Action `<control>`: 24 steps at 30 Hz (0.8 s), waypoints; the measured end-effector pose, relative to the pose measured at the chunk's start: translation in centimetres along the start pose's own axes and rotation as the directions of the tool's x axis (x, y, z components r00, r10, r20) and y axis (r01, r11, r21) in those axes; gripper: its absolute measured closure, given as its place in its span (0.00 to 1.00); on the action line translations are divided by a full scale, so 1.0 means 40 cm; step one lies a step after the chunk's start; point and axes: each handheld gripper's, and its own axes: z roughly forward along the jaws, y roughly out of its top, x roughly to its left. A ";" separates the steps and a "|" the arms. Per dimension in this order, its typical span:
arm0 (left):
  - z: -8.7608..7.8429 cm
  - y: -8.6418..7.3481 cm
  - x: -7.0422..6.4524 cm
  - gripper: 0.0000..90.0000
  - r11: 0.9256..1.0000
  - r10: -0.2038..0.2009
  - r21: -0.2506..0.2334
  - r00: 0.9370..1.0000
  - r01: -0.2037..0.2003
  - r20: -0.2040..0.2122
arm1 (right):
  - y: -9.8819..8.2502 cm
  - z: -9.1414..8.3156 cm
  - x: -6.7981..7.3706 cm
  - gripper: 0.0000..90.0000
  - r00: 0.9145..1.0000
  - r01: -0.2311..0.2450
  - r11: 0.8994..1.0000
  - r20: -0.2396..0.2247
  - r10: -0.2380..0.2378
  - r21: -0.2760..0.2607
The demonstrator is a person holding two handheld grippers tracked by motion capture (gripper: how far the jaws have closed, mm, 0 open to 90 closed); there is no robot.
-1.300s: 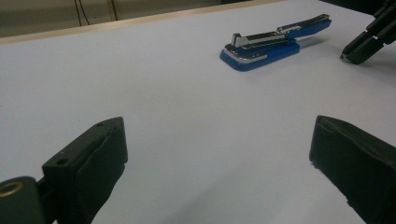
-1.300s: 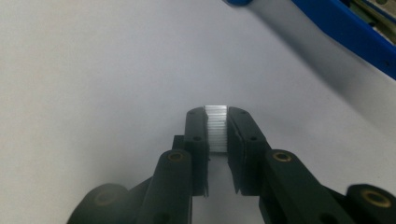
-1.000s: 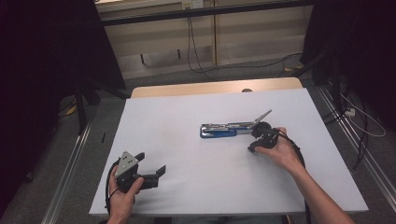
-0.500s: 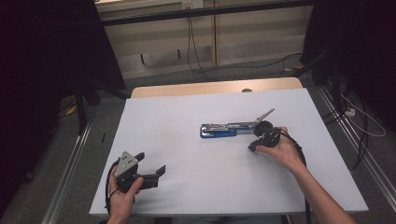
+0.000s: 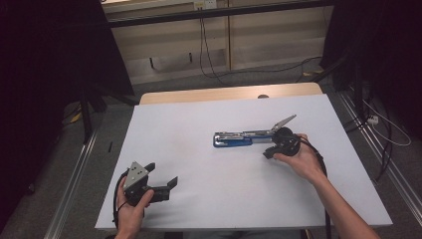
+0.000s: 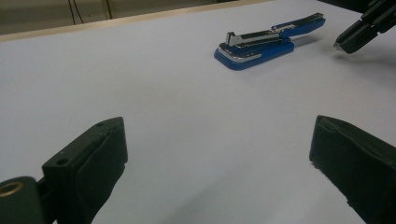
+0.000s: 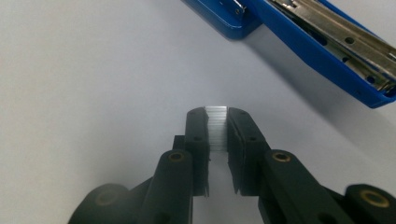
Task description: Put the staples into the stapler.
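Right gripper (image 7: 217, 114) pinches staple strip (image 7: 216, 126) beside opened blue stapler (image 5: 244, 138).

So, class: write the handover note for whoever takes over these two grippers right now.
Right gripper: shut on a strip of staples, held just short of the stapler.
Left gripper: open, holding nothing, resting near the table's front left corner.
Blue stapler: lying mid-table, opened up, its staple channel exposed.
Done: stapler opened, strip picked up.
Left: probably load the strip into the channel, then close the stapler.

Black two-jaw gripper (image 7: 216, 122) with brass-coloured pivot screws.
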 end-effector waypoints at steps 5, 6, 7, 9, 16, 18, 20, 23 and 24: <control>-0.001 0.000 0.001 0.05 1.000 -0.005 -0.003 1.000 0.005 0.000 | -0.001 -0.008 -0.001 0.88 1.000 0.007 1.000 0.000 -0.007 -0.030; -0.001 0.000 0.002 0.05 1.000 -0.003 -0.004 1.000 0.003 0.002 | 0.000 -0.010 -0.001 0.88 1.000 0.010 0.999 -0.003 -0.010 -0.038; -0.001 0.001 0.003 0.05 1.000 0.000 0.000 1.000 0.000 0.002 | 0.000 -0.012 -0.001 0.88 1.000 0.011 0.999 -0.003 -0.011 -0.046; 0.000 0.001 0.004 0.05 1.000 -0.002 -0.002 1.000 0.002 0.008 | 0.000 -0.016 -0.001 0.88 1.000 0.011 0.998 -0.002 -0.011 -0.058; 0.005 0.004 0.004 0.05 1.000 0.003 0.003 1.000 -0.003 0.003 | 0.004 -0.027 -0.001 0.88 1.000 0.017 0.995 -0.008 -0.018 -0.100; 0.006 0.004 0.004 0.05 1.000 0.003 0.004 1.000 -0.003 0.002 | 0.009 -0.026 0.001 0.88 1.000 0.024 0.994 -0.009 -0.026 -0.109; 0.006 0.004 0.004 0.05 1.000 0.002 0.001 1.000 -0.002 0.003 | 0.015 -0.024 0.003 0.88 0.999 0.039 0.993 -0.007 -0.040 -0.111; 0.004 0.003 0.005 0.05 1.000 0.002 0.000 1.000 -0.002 0.000 | 0.028 -0.024 0.007 0.88 0.999 0.050 0.991 -0.004 -0.051 -0.127; 0.004 0.003 0.005 0.05 1.000 0.000 -0.001 1.000 0.000 0.000 | 0.033 -0.024 0.009 0.88 0.998 0.057 0.990 -0.003 -0.058 -0.132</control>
